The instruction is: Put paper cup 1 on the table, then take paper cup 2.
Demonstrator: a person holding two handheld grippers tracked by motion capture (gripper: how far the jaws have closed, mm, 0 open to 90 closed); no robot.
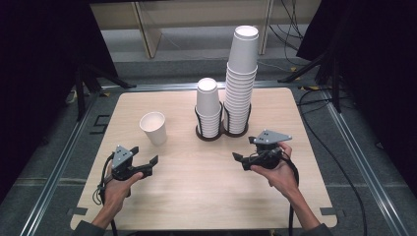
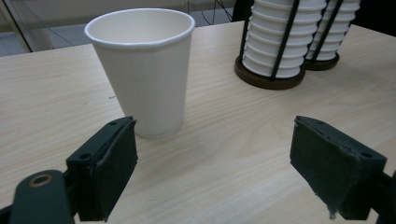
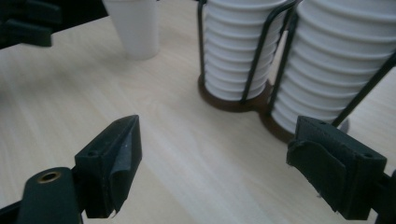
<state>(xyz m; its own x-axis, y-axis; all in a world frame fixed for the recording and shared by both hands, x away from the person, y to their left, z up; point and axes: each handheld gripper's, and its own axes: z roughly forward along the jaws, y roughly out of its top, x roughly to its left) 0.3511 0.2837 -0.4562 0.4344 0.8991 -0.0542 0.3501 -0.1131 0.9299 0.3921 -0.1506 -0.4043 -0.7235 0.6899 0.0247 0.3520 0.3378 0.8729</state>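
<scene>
**High view: loose cup standing nearest the left gripper**

High view is showing the left gripper (image 1: 147, 166) hovering over the table (image 1: 196, 182) with its jaws parted and nothing between them. The single paper cup (image 1: 154, 128) is standing upright just ahead of it and slightly toward the table's middle, mouth up, so its long axis is running vertical, across the line of the jaws. In the left gripper view the cup (image 2: 144, 70) is sitting just beyond the left jaw, apart from both pads, and looking empty inside as far as the rim lets me see.

The right gripper (image 1: 242, 161) is also hanging with its jaws apart and empty, pointing toward the left gripper and sitting well farther from the cup. So the left hand is judged the nearer 1 for any grasp.

Beyond the right gripper, the wire holder (image 1: 216, 132) is carrying 2 stacks of nested cups, mouths down: the short stack (image 1: 208, 105) nearer the loose cup, and the tall stack (image 1: 242, 73) beside it. In the right gripper view both stacks are rising just ahead of the jaws.
</scene>
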